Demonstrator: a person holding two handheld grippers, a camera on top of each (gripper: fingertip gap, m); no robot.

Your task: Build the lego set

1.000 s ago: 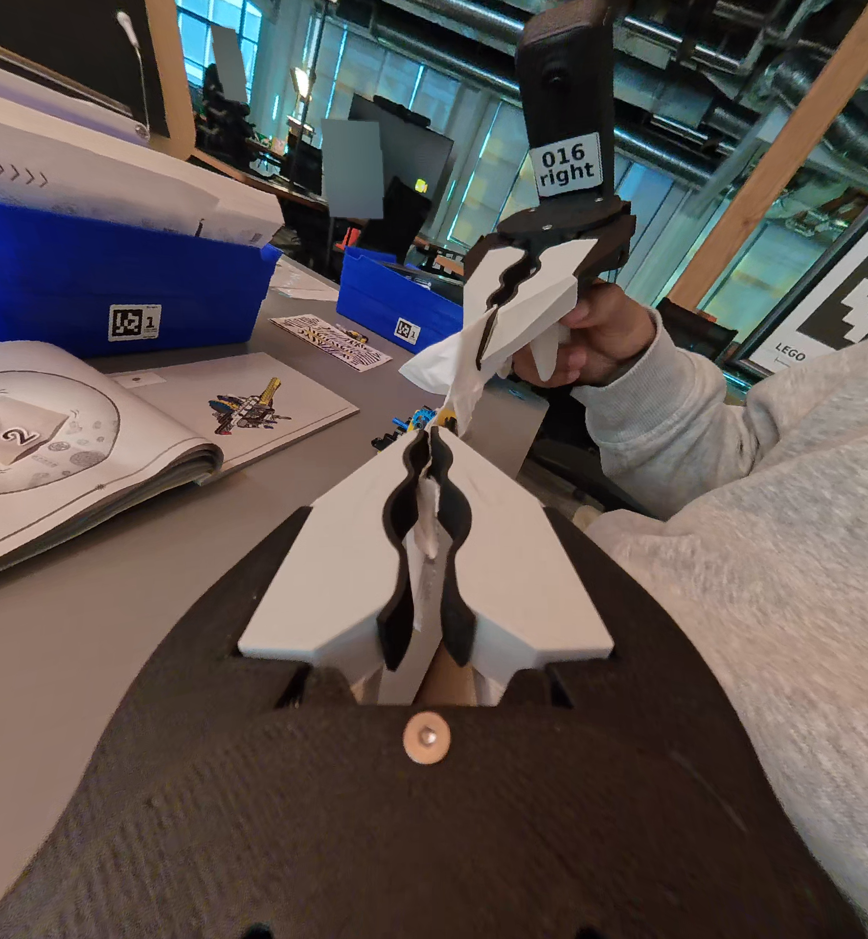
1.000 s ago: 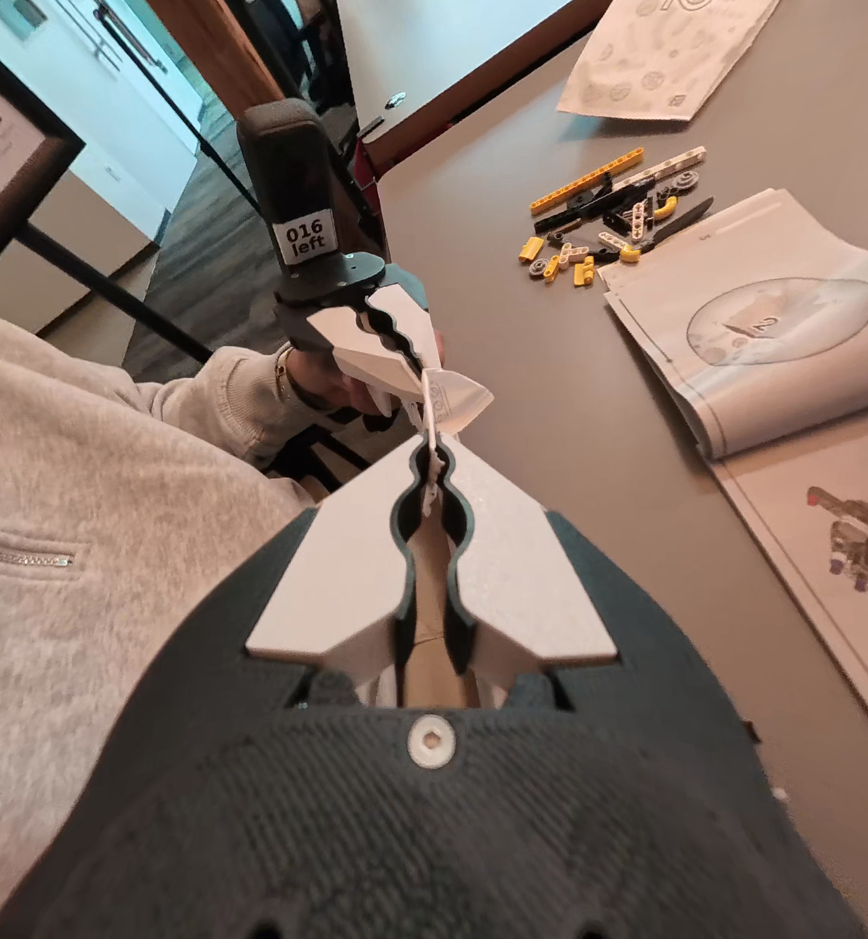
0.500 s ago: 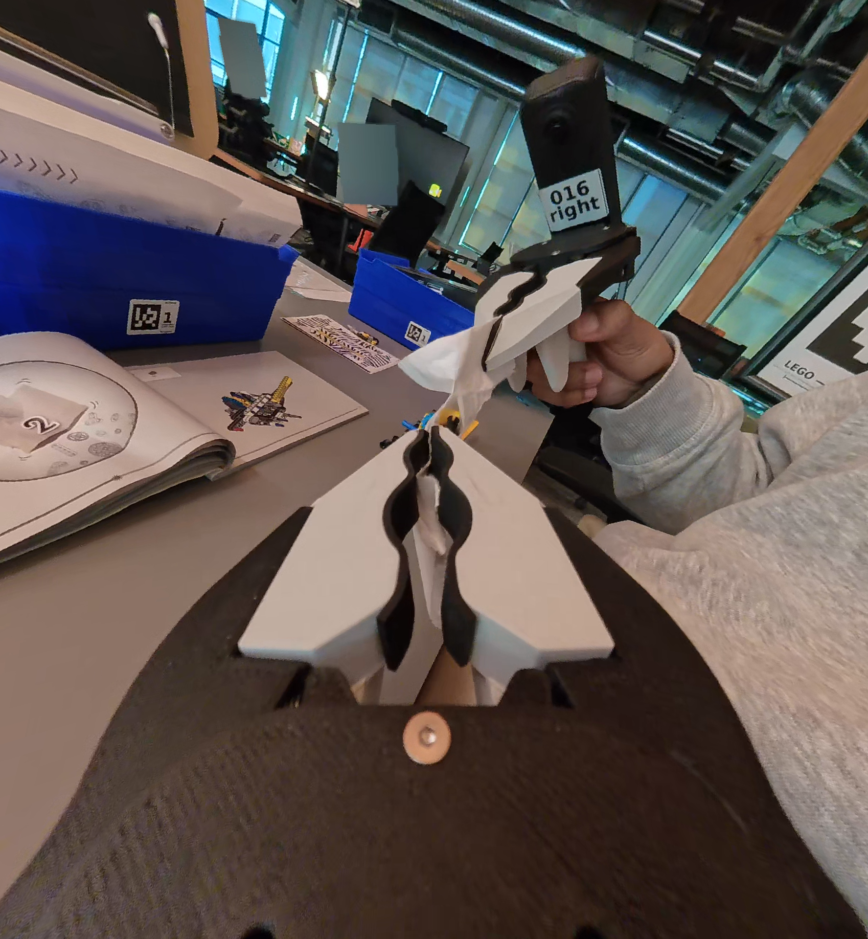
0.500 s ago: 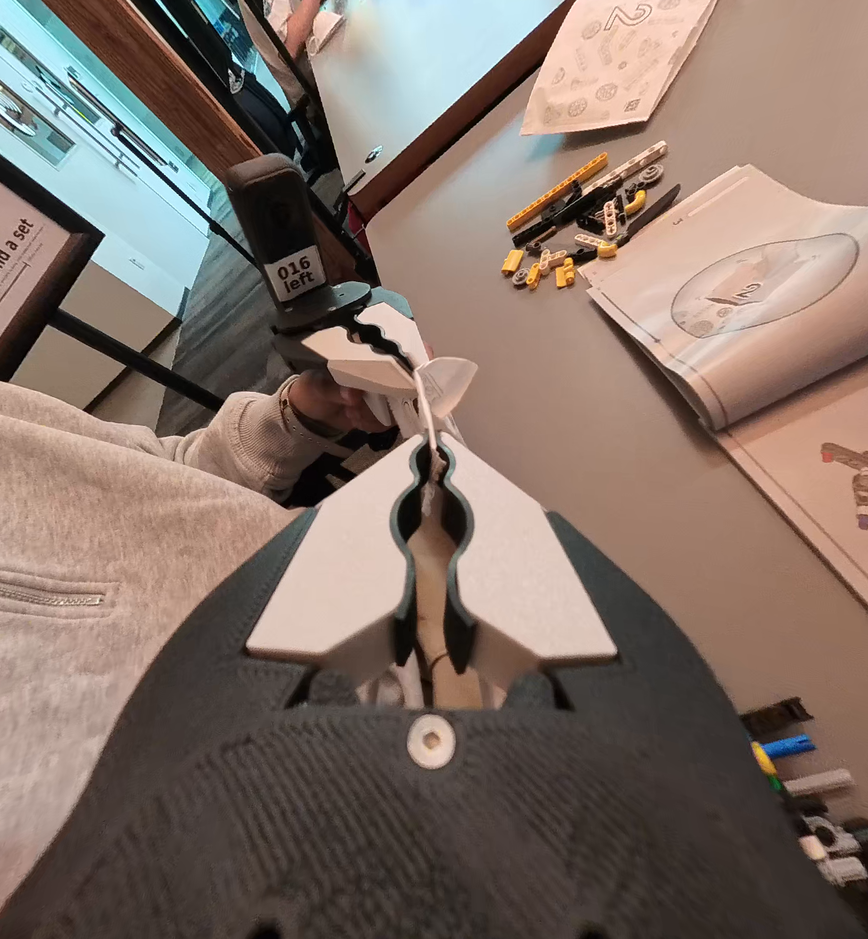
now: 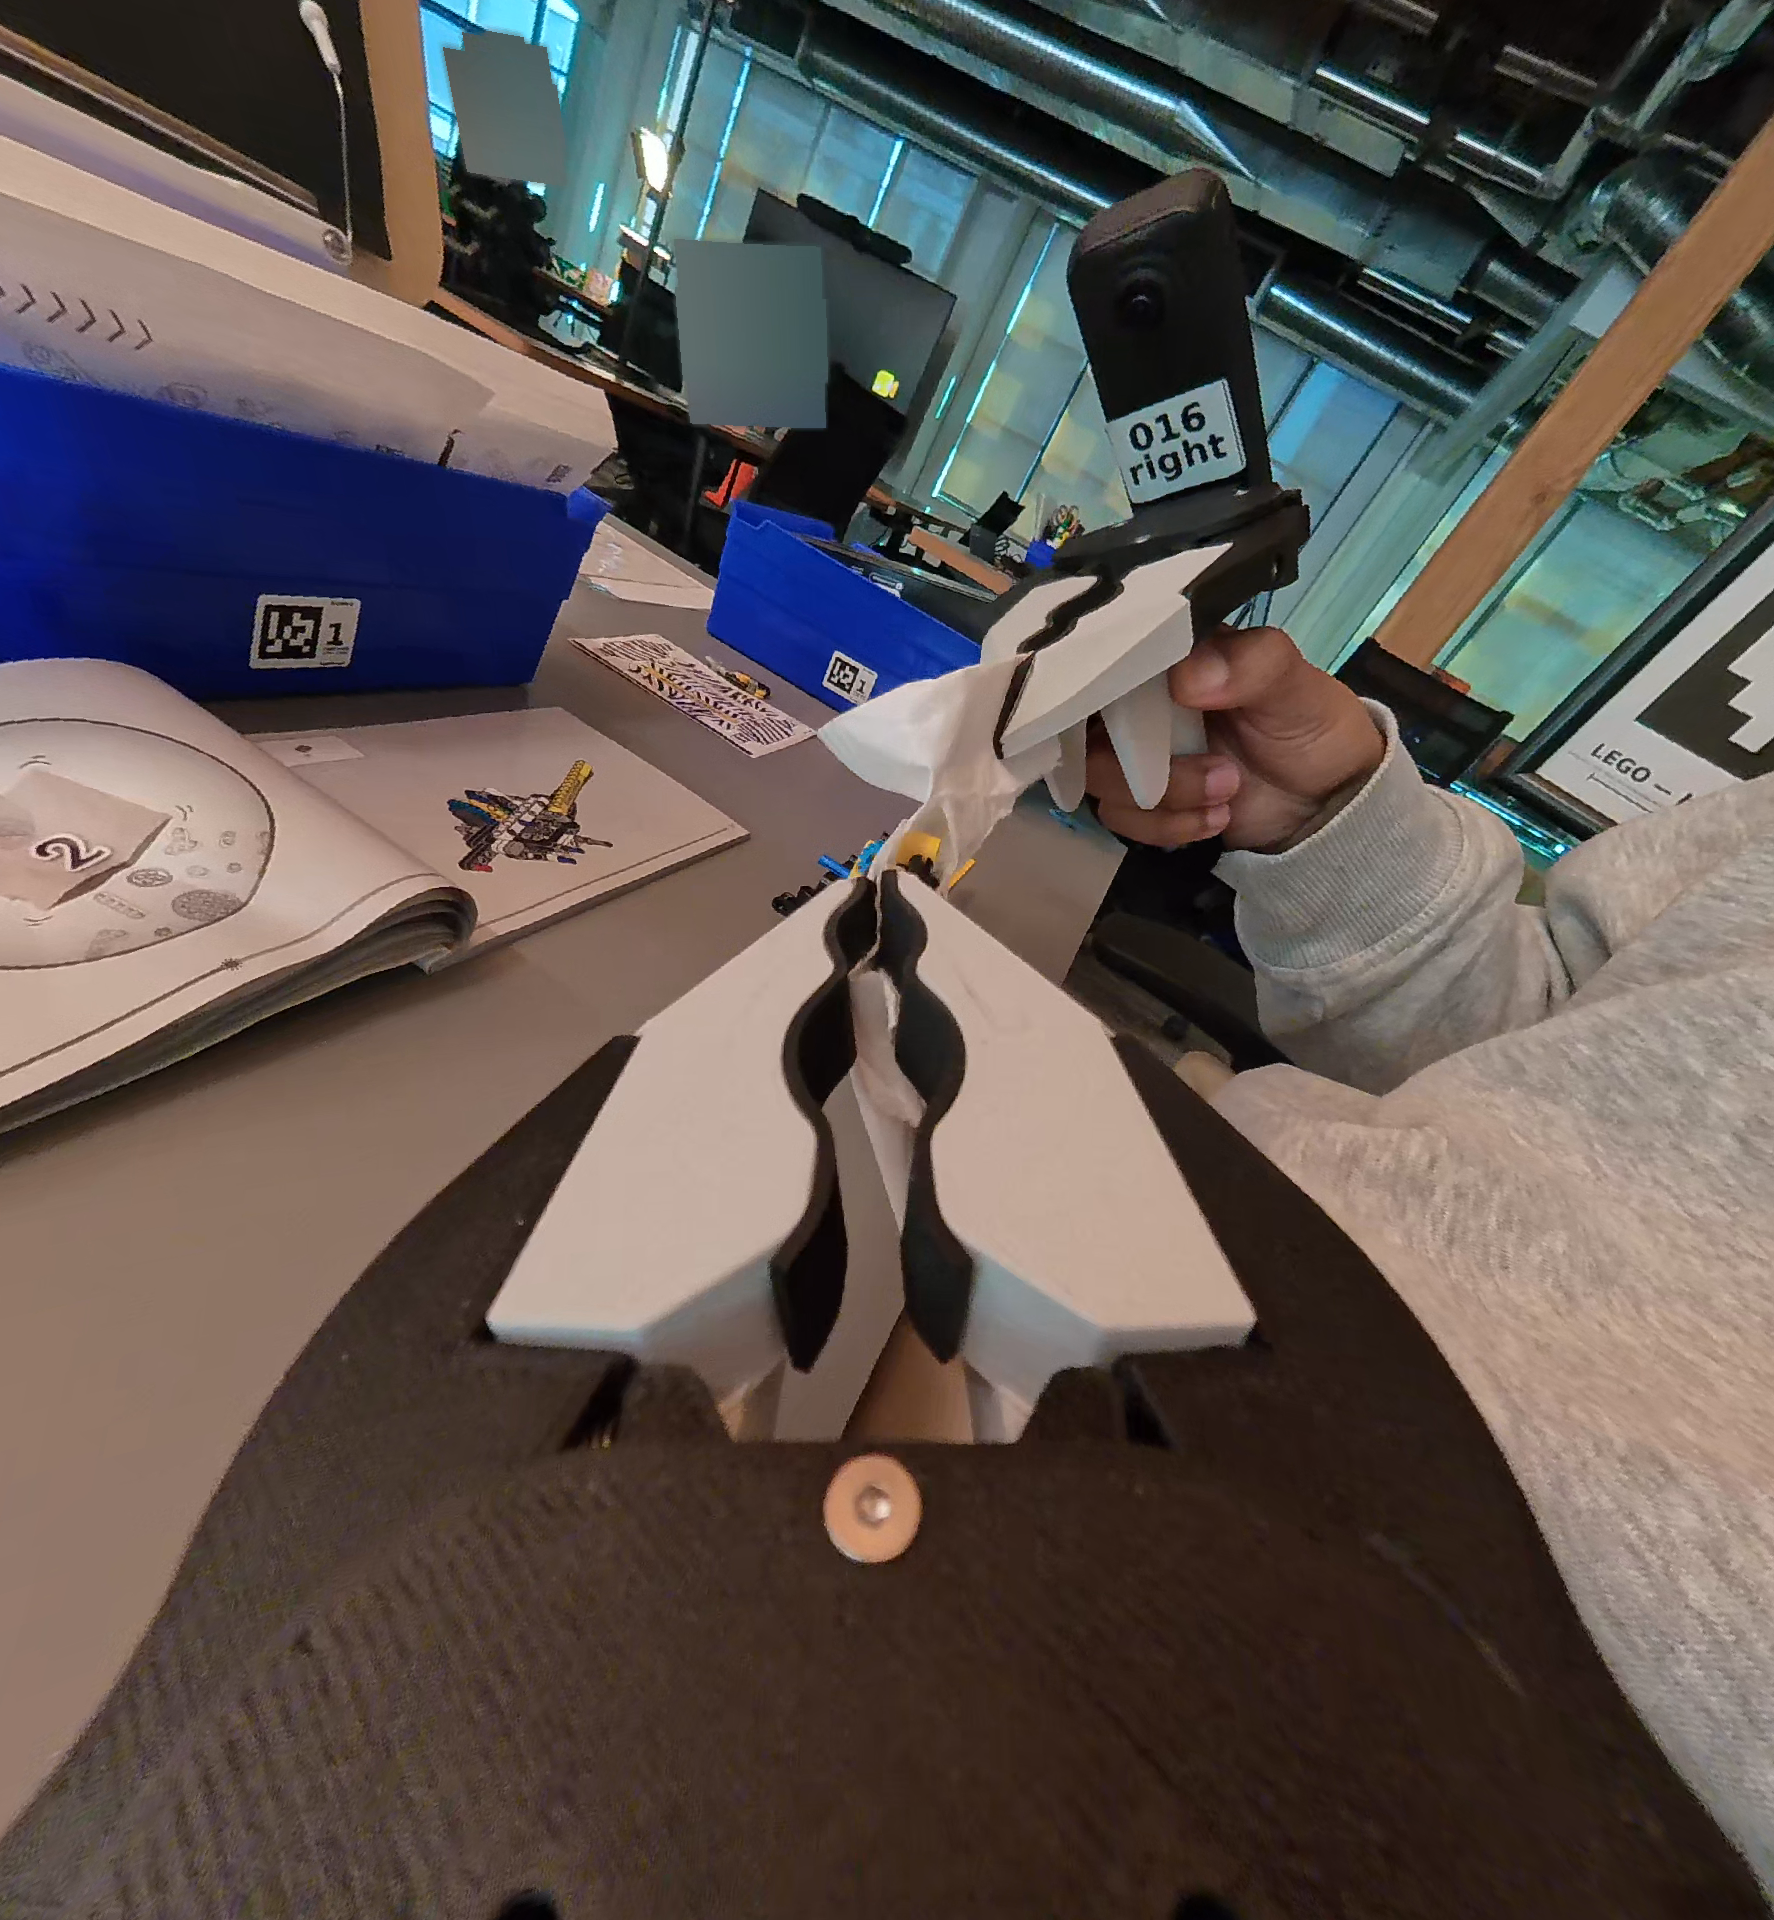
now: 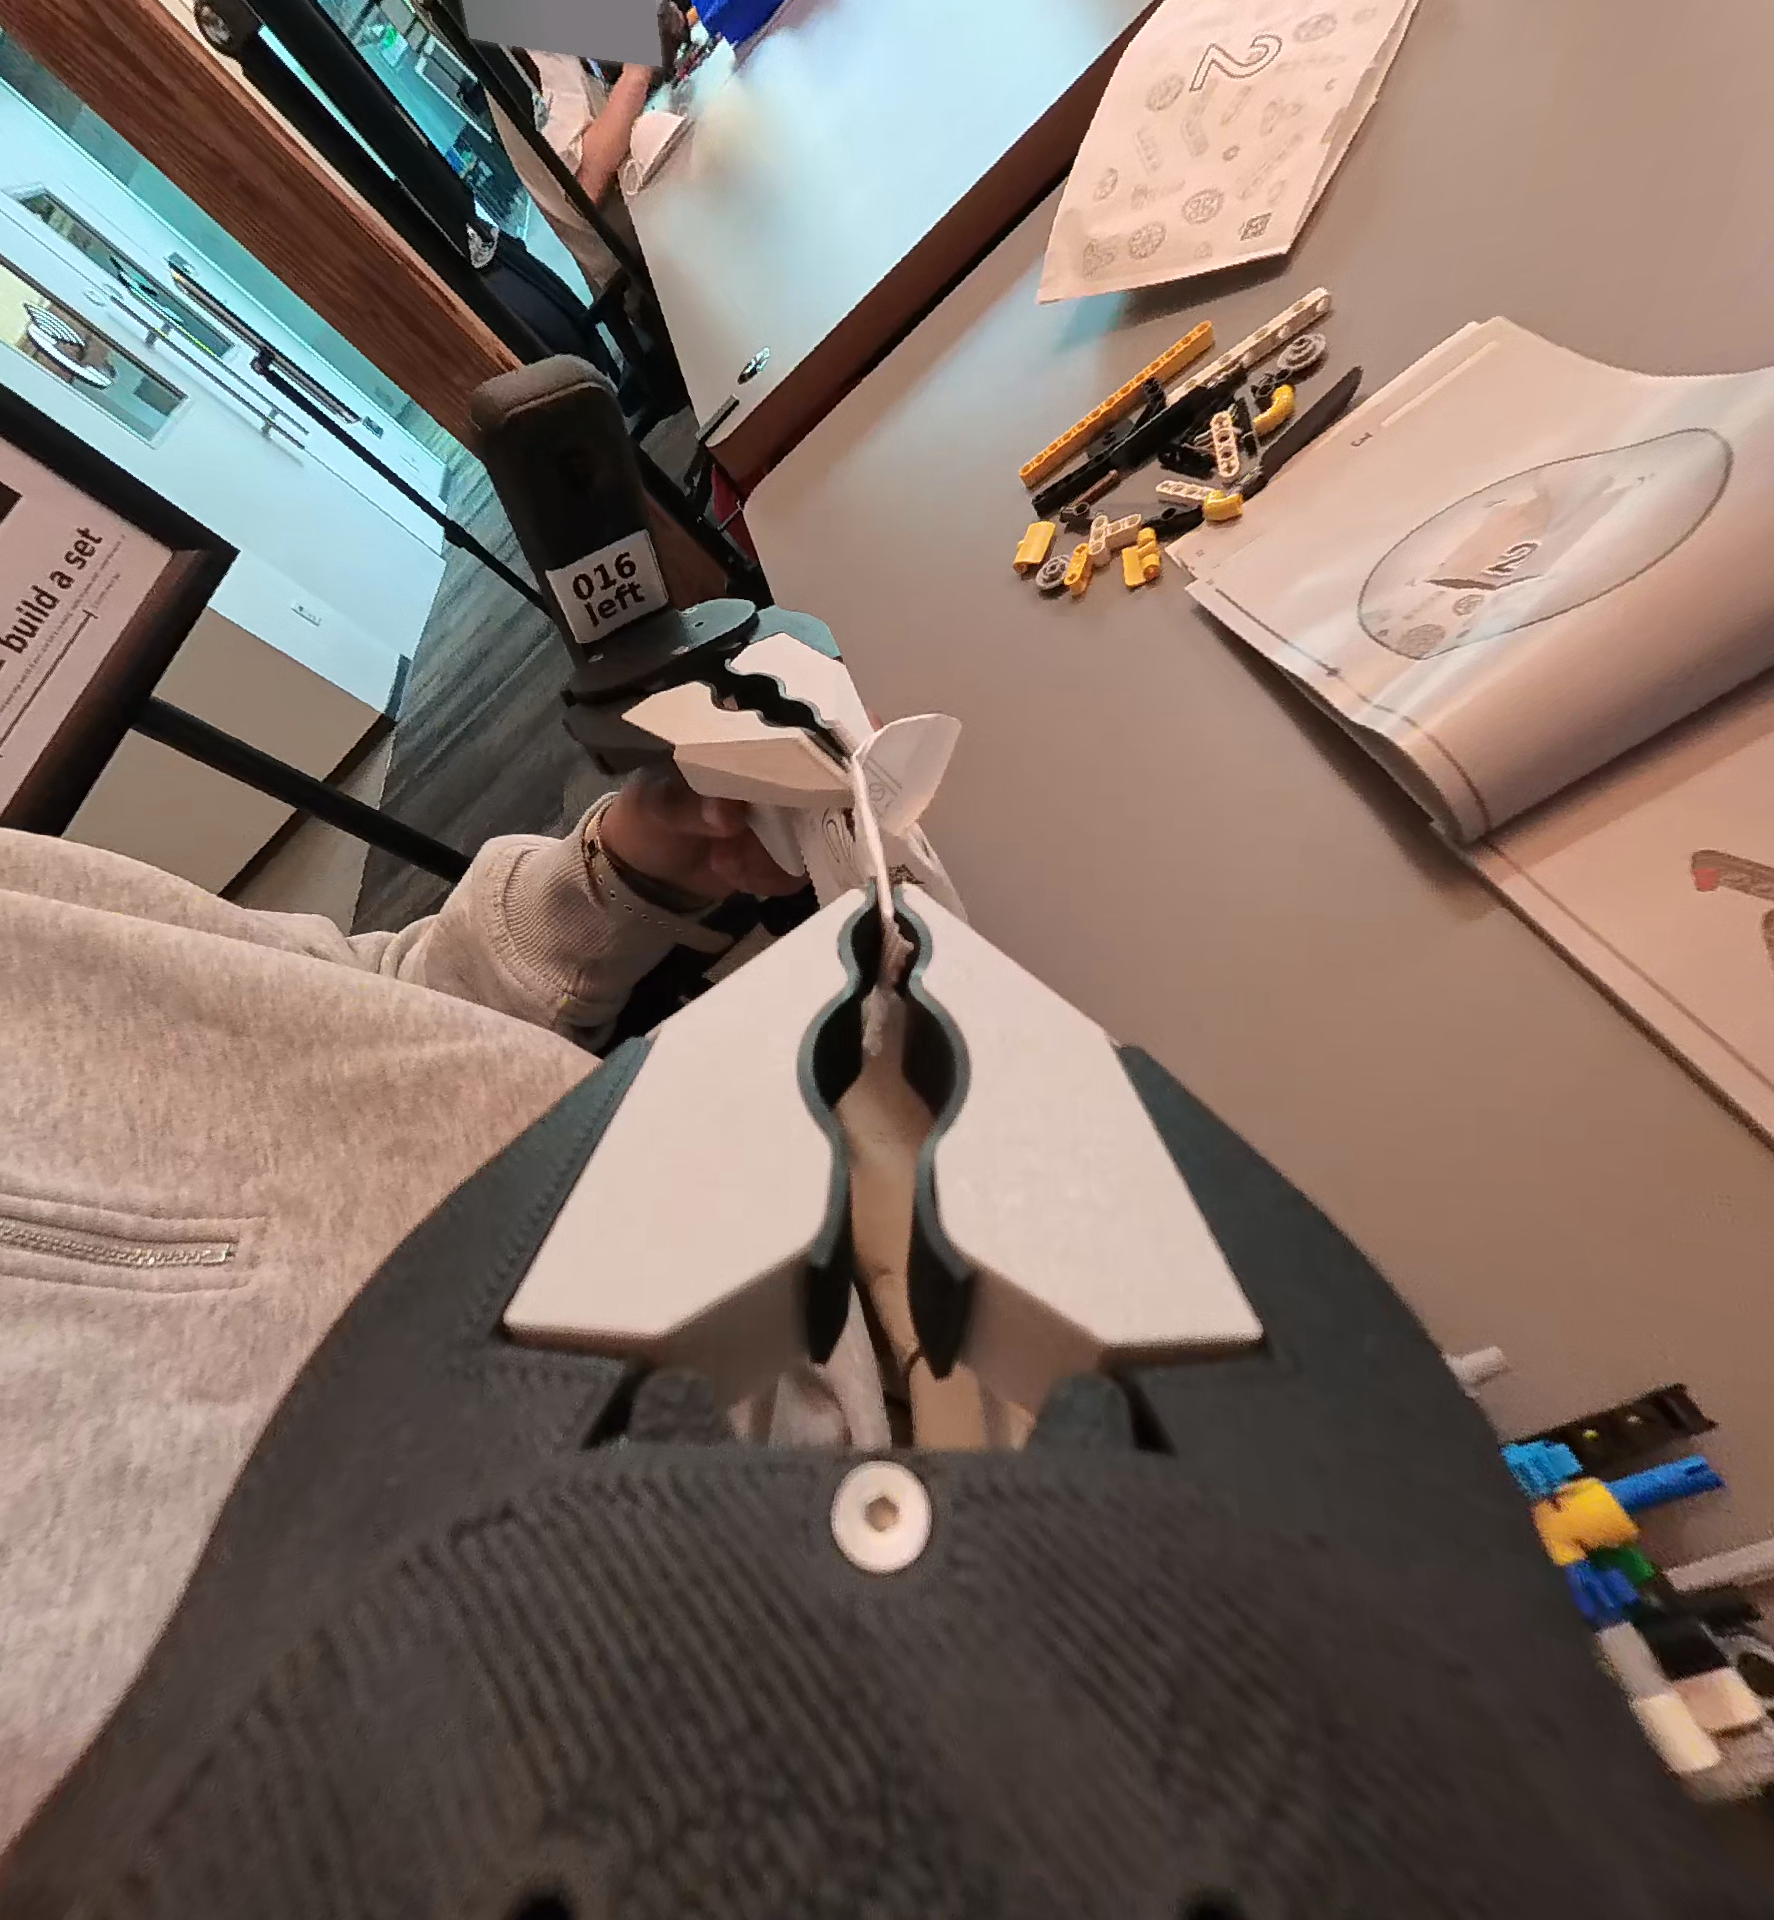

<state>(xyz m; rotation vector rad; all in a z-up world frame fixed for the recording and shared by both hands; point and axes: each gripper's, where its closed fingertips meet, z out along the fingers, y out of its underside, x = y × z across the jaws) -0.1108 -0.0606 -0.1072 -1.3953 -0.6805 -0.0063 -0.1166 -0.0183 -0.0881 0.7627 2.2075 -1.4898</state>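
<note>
A white paper bag (image 5: pixel 914 743) is stretched in the air between both grippers, over the table's near edge. My left gripper (image 5: pixel 883 888) is shut on one end of it; crumpled paper shows between its jaws. My right gripper (image 6: pixel 888 909) is shut on the other end. In the left wrist view the right gripper (image 5: pixel 1008 675) is up and to the right, a flap of bag sticking out. In the right wrist view the left gripper (image 6: pixel 841 748) pinches the bag (image 6: pixel 914 743). Loose yellow and black lego pieces (image 6: pixel 1174 457) lie on the grey table (image 6: pixel 1122 831).
An open instruction booklet (image 5: pixel 187 883) lies on the left, also in the right wrist view (image 6: pixel 1537 582). Two blue bins (image 5: pixel 187 540) (image 5: pixel 821 613) and a sticker sheet (image 5: pixel 696 691) stand behind. A flat paper bag (image 6: pixel 1215 145) and a second heap of pieces (image 6: pixel 1641 1558) lie on the table. Spacing between my two grippers at the tips: around 6 cm.
Both grippers stay shut on the bag. The right gripper has moved away to the right and tilted, stretching the bag; the heap of coloured pieces has come into its view.
</note>
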